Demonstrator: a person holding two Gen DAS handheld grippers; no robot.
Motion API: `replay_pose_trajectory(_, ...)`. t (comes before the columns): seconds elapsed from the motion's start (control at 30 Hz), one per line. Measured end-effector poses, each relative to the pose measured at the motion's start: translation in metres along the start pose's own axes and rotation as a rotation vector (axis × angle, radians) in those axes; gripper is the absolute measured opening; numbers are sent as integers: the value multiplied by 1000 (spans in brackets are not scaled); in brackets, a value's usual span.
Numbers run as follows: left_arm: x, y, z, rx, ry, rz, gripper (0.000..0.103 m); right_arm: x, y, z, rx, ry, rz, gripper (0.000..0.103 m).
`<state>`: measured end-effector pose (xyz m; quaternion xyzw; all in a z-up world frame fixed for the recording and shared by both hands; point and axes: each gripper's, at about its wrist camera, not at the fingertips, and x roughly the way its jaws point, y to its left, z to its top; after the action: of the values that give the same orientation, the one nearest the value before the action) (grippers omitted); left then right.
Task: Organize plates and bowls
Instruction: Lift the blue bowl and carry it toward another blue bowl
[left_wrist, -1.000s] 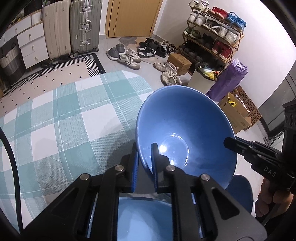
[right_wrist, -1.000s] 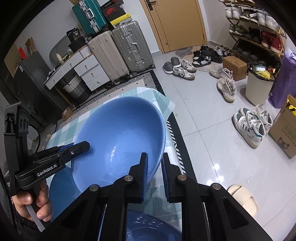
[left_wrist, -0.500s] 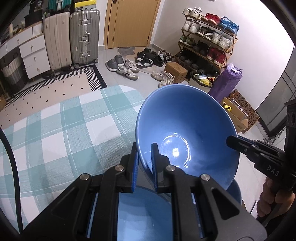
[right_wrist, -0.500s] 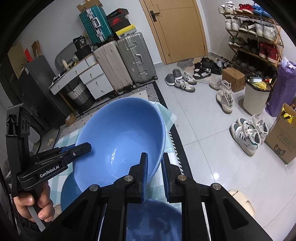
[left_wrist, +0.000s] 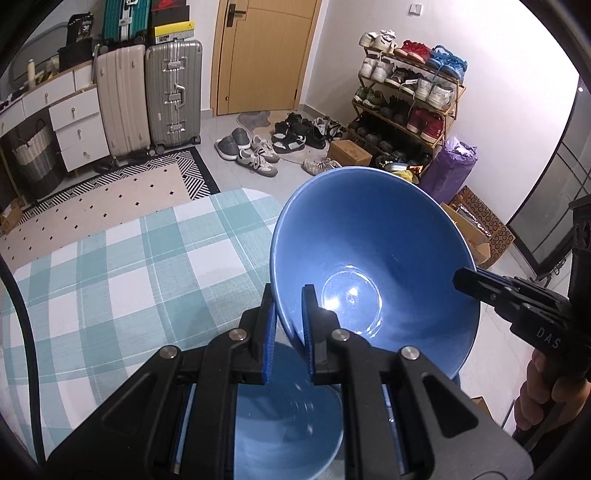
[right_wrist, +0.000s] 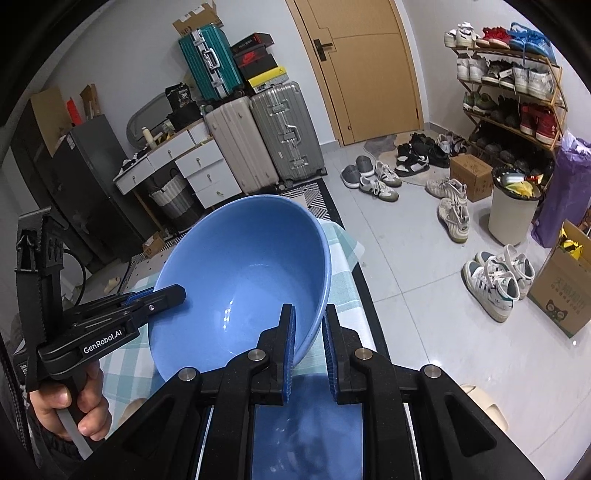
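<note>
Above checked tablecloth, blue bowl hangs, rim pinched by both claws, left claw and right claw.

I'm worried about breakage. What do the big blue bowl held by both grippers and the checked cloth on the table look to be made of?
Big blue bowl: probably glazed ceramic, possibly melamine; the smooth glossy inside shows sharp light reflections at the bottom. Checked cloth: woven fabric, matte, with a fine visible weave in teal and white squares.

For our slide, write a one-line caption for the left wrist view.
Two grippers, left gripper and right gripper, hold a glossy blue ceramic bowl by opposite rims.
</note>
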<state>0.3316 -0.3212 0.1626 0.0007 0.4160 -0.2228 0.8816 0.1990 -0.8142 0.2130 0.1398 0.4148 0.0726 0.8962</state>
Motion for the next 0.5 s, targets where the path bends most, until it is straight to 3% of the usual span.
replay_pose_trajectory(0.5, -83, -3, -25, -22, -42, 34, 10, -31, 36, -12, -39, -35, 60, 16)
